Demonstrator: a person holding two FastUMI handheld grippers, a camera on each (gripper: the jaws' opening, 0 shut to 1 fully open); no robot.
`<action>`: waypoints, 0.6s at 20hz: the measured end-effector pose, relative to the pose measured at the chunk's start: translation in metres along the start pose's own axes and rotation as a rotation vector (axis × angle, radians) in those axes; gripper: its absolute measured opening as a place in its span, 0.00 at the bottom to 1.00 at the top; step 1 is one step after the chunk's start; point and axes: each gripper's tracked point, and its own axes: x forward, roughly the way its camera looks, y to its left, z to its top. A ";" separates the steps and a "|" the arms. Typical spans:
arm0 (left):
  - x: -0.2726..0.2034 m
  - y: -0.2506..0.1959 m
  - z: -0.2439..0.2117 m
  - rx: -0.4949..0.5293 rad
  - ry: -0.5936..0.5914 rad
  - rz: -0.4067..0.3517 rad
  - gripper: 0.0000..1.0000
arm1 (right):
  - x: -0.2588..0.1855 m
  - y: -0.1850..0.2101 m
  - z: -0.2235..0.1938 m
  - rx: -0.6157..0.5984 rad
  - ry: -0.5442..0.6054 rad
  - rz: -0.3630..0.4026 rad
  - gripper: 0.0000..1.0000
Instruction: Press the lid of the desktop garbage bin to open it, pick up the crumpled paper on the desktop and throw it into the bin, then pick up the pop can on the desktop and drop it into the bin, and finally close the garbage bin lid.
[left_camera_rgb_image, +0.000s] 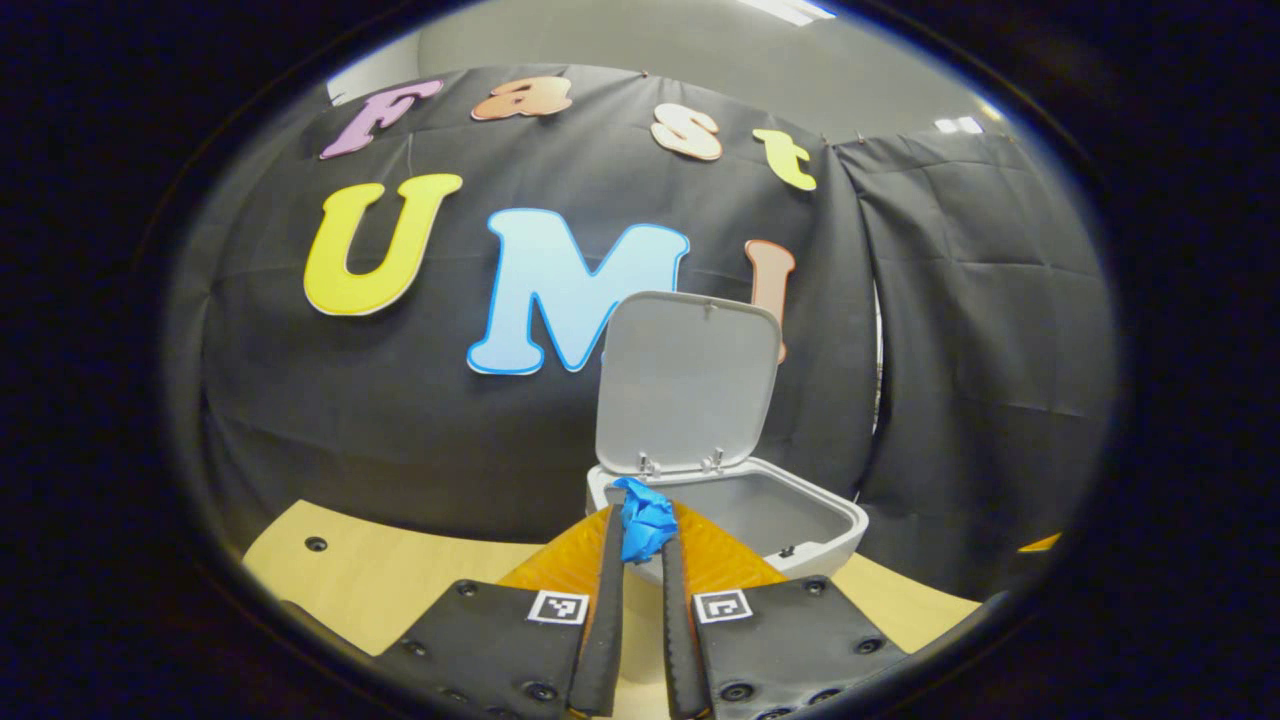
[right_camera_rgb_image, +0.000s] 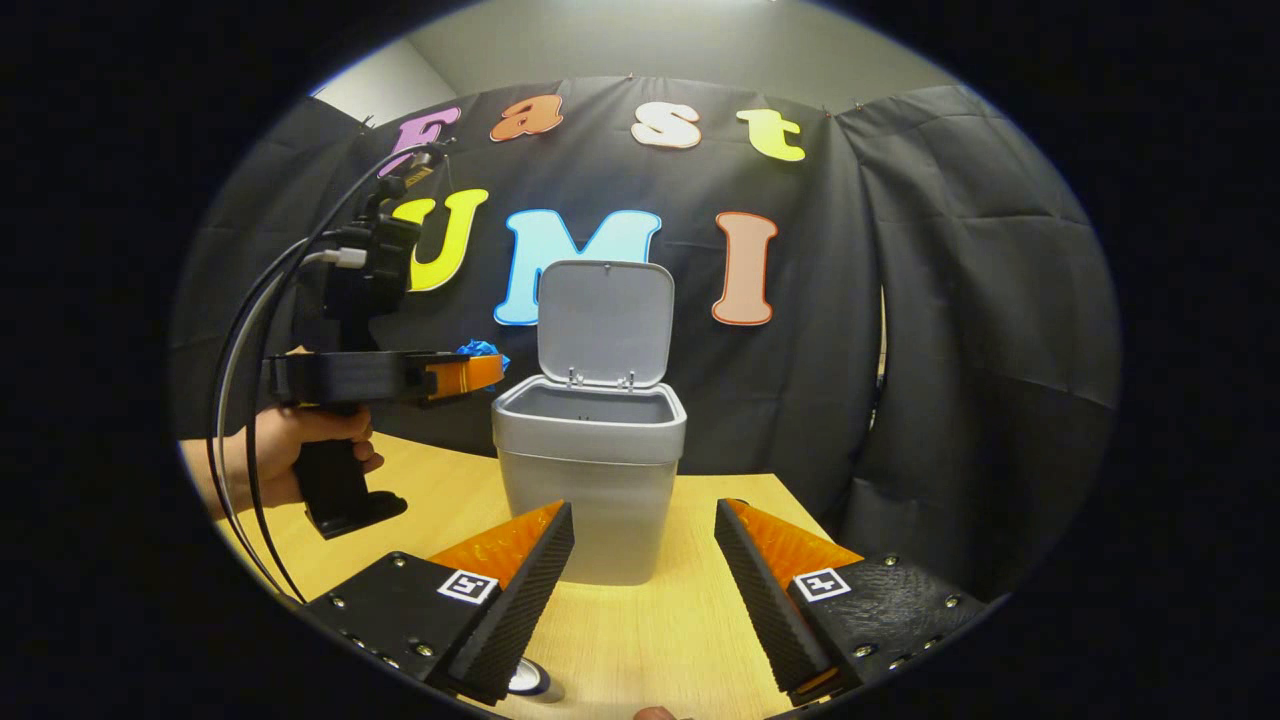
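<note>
Fingers of the left gripper are clamped on the crumpled paper, a blue wad pinched at their tips. In the right gripper view that same gripper, held in a hand, hangs level with the bin's rim, just beside its left edge, the paper at its tip. Near the table's far edge stands the garbage bin, grey, its lid swung upright. Closer in, the right gripper hovers low over the table facing the bin, spread wide and empty. A pop can's top peeks out under its left finger at the table's near edge.
</note>
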 end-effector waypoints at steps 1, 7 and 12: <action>0.008 -0.004 -0.004 0.000 0.015 -0.008 0.25 | -0.003 -0.003 -0.001 -0.003 0.002 -0.011 0.92; 0.045 -0.018 -0.018 0.017 0.080 -0.034 0.25 | -0.017 -0.015 -0.012 0.011 0.027 -0.062 0.92; 0.049 -0.029 -0.027 0.003 0.117 -0.066 0.36 | -0.025 -0.023 -0.019 0.018 0.044 -0.080 0.92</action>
